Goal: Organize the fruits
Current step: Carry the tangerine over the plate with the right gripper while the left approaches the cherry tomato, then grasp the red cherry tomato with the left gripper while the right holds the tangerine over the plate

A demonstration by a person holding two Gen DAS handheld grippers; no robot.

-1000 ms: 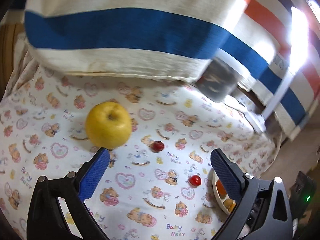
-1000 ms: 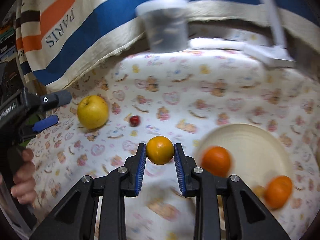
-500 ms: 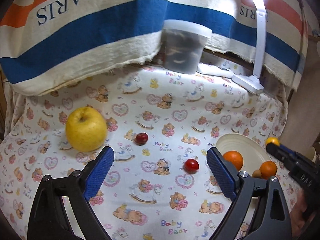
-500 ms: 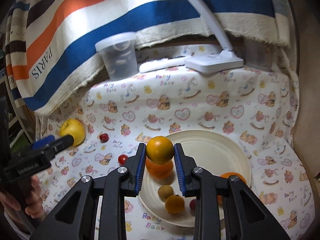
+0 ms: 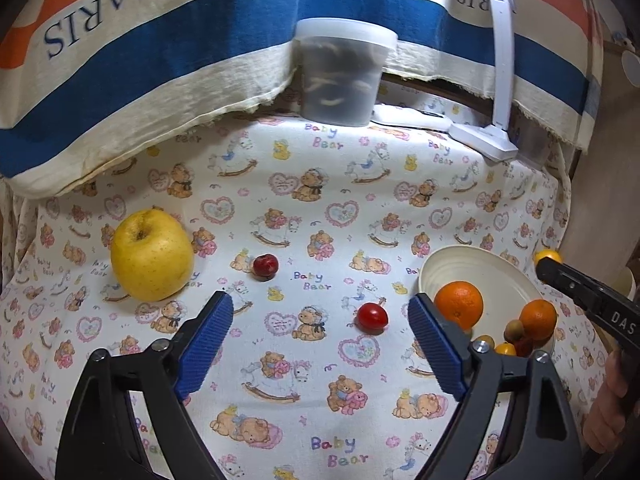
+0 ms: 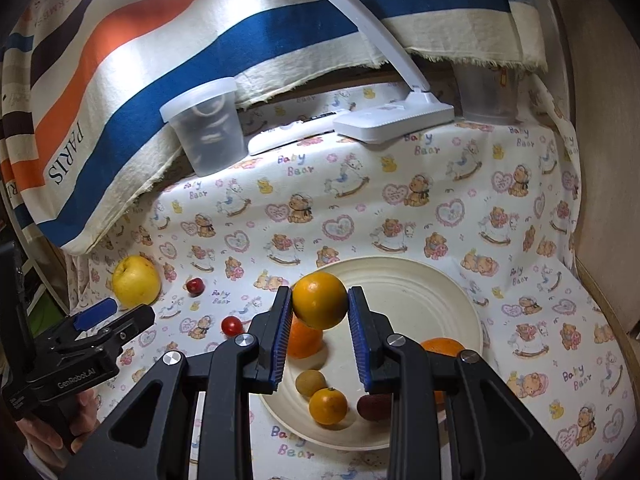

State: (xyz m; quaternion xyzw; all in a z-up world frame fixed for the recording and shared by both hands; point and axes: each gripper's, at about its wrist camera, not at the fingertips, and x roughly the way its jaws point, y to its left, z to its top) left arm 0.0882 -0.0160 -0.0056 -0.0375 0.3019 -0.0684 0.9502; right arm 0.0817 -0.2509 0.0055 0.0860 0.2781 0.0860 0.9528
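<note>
My right tongs (image 6: 320,307) pinch a glossy orange (image 6: 319,300) above the plate (image 6: 440,300). My left tongs (image 5: 320,332), empty, have just been narrowing over a cherry tomato (image 5: 372,317).

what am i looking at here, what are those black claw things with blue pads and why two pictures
Those are two hand-held grippers, one in each of a person's hands, each with a camera looking along its fingers, so you get one picture per gripper. The left gripper is open and empty; its jaws have just been closing a little. The right gripper is shut on a small orange above a cream plate that already holds other fruit. On the teddy-bear cloth lie a yellow apple and two small red fruits.
</note>
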